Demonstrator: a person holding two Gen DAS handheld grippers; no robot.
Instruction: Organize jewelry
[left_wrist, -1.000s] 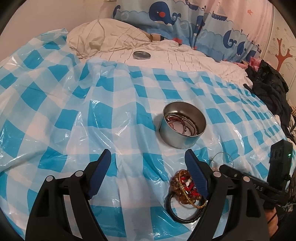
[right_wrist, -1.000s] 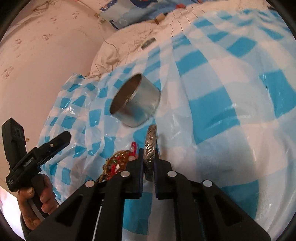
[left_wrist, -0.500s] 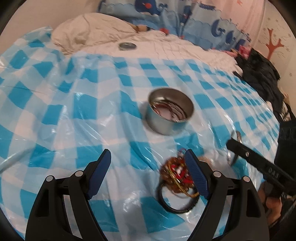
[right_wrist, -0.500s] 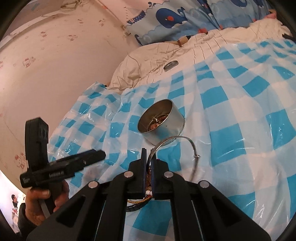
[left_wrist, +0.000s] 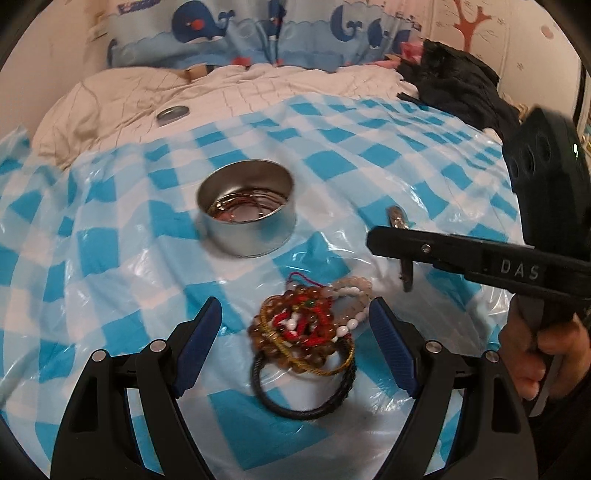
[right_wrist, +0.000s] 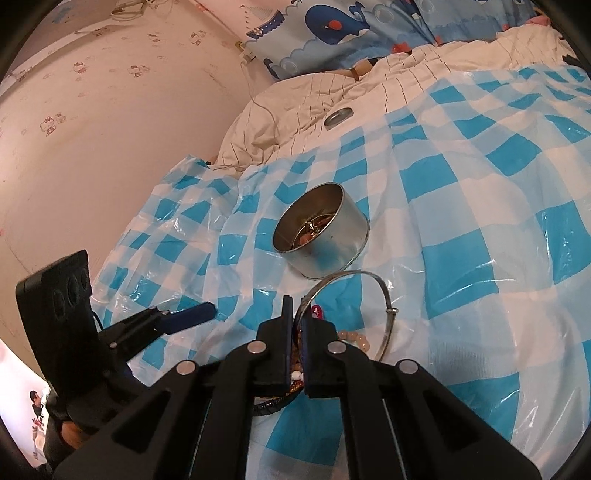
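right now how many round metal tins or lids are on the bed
2: the open tin holding bangles on the checked plastic sheet, and a small flat lid behind it on the cream quilt.

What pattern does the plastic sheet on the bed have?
The plastic sheet has blue and white checks, clearest in the left wrist view.

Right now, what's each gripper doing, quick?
Left gripper: open, holding nothing, above the bracelet pile.
Right gripper: closed on the silver bangle.
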